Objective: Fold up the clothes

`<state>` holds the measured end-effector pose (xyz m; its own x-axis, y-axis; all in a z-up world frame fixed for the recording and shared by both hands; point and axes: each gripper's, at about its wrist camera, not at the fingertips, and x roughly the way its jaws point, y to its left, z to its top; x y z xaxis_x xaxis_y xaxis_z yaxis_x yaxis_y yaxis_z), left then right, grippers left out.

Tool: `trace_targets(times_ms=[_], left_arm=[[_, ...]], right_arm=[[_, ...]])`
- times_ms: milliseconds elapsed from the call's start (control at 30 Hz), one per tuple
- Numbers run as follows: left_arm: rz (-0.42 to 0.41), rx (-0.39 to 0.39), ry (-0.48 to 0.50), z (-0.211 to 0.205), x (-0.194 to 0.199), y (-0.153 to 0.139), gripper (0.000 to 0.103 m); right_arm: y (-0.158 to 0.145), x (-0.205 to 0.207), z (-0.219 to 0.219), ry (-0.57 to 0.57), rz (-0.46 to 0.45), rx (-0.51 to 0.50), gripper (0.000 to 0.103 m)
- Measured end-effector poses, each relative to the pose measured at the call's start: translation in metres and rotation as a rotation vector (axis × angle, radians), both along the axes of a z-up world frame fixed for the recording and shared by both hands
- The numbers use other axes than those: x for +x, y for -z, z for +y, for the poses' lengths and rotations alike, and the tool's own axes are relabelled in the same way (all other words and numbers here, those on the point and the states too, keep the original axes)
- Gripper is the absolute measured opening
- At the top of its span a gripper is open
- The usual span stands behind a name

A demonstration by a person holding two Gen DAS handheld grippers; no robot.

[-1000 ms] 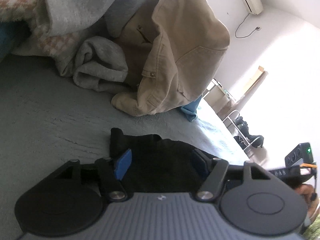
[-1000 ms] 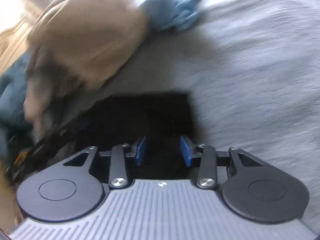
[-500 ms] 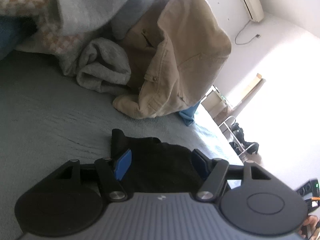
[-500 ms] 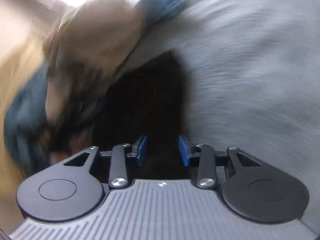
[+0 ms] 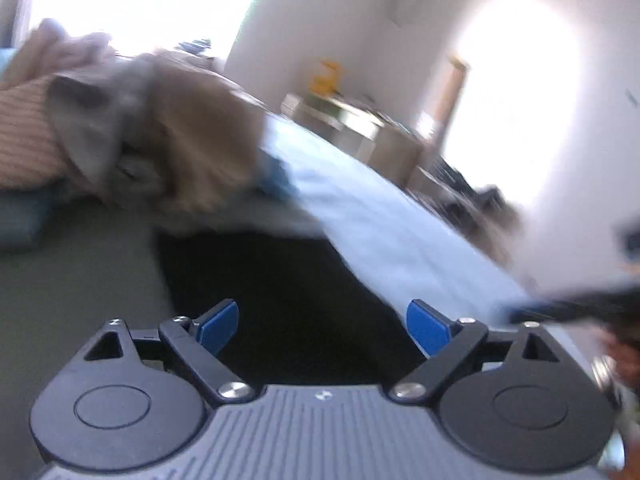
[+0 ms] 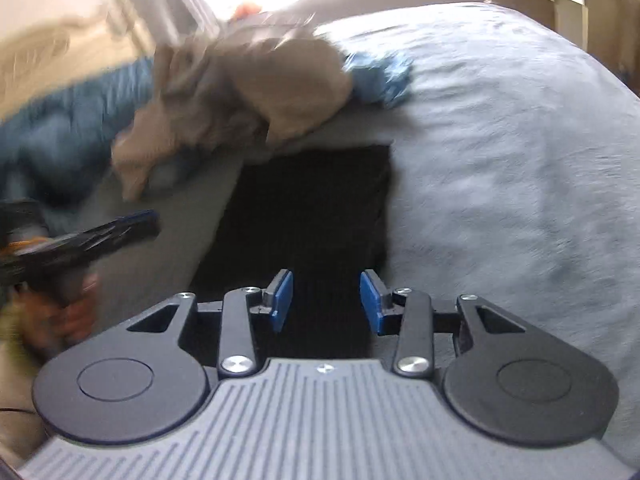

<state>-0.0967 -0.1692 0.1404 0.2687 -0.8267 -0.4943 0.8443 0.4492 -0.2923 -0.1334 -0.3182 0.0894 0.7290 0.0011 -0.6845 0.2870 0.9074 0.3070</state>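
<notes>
A black knit garment [image 6: 312, 208] lies as a flat rectangle on the grey-blue bed cover [image 6: 500, 160]. My right gripper [image 6: 325, 302] stands at its near edge with black cloth filling the narrow gap between the blue pads, shut on it. My left gripper [image 5: 323, 328] hovers over the same black garment [image 5: 280, 280]; its jaws are opening, the pads are wide apart and do not press the cloth. Each gripper appears blurred in the other's view: the left gripper [image 6: 136, 224] at the left, the right gripper [image 5: 580, 300] at the right.
A pile of beige and grey clothes [image 6: 280, 80] lies just past the garment's far edge, with a blue cloth [image 6: 380, 76] beside it. A peach checked blanket [image 5: 24, 132] and teal bedding [image 6: 60, 128] lie on the left. Low furniture [image 5: 360, 128] stands beyond the bed.
The left jaws have spread much wider and the left view has swung to look along the bed. The right gripper has risen and drawn back with black cloth still between its pads.
</notes>
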Motion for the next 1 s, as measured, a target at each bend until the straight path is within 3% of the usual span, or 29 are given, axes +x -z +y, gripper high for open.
trace_targets(times_ms=[33, 100, 167, 200, 300, 400, 500, 533, 567, 667, 700, 767, 833, 900, 967, 1000], left_arm=[[-0.014, 0.006, 0.039, 0.003, -0.032, 0.000, 0.091], [-0.038, 0.014, 0.100, 0.048, -0.081, 0.009, 0.091], [-0.045, 0.092, 0.120, 0.044, -0.103, 0.041, 0.090], [-0.048, 0.133, 0.130, 0.040, -0.113, 0.058, 0.089], [-0.039, 0.268, 0.074, 0.048, -0.112, 0.092, 0.083], [-0.057, 0.280, -0.032, 0.061, -0.104, 0.087, 0.088], [-0.010, 0.230, -0.135, 0.137, -0.056, 0.082, 0.088], [-0.004, 0.216, -0.144, 0.155, -0.032, 0.083, 0.088], [-0.004, 0.204, -0.131, 0.171, -0.036, 0.080, 0.088], [-0.020, 0.159, -0.073, 0.098, -0.027, 0.080, 0.090], [-0.025, 0.144, -0.054, 0.072, -0.023, 0.080, 0.090], [-0.023, 0.157, -0.066, 0.078, -0.011, 0.093, 0.090], [0.017, 0.252, -0.125, 0.089, 0.007, 0.113, 0.086], [-0.011, 0.215, -0.112, 0.087, 0.007, 0.116, 0.084], [-0.043, 0.224, -0.104, 0.086, -0.003, 0.111, 0.089], [-0.061, 0.233, -0.113, 0.082, -0.005, 0.109, 0.090]], right_arm=[[0.016, 0.007, 0.009, -0.017, 0.021, -0.011, 0.033], [0.046, 0.013, 0.026, -0.044, 0.072, -0.021, 0.029], [0.067, 0.004, 0.039, -0.051, 0.123, -0.039, 0.028], [0.075, -0.006, 0.045, -0.053, 0.144, -0.095, 0.027], [0.076, -0.052, 0.058, -0.063, 0.150, -0.240, 0.026], [0.067, -0.094, 0.057, -0.004, 0.219, -0.349, 0.029], [0.052, -0.111, 0.057, 0.023, 0.206, -0.446, 0.029], [0.045, -0.106, 0.058, 0.016, 0.153, -0.411, 0.029], [0.038, -0.100, 0.059, 0.008, 0.099, -0.373, 0.029], [0.035, -0.053, 0.065, -0.048, -0.014, -0.269, 0.029], [0.040, -0.035, 0.067, -0.061, -0.022, -0.252, 0.029], [0.057, -0.006, 0.059, -0.056, 0.001, -0.220, 0.029], [0.078, 0.016, 0.044, -0.030, 0.042, -0.180, 0.028], [0.083, 0.008, 0.025, -0.014, -0.004, -0.083, 0.025], [0.076, -0.016, 0.001, 0.057, 0.006, -0.053, 0.023], [0.074, -0.024, -0.003, 0.090, 0.025, -0.090, 0.023]])
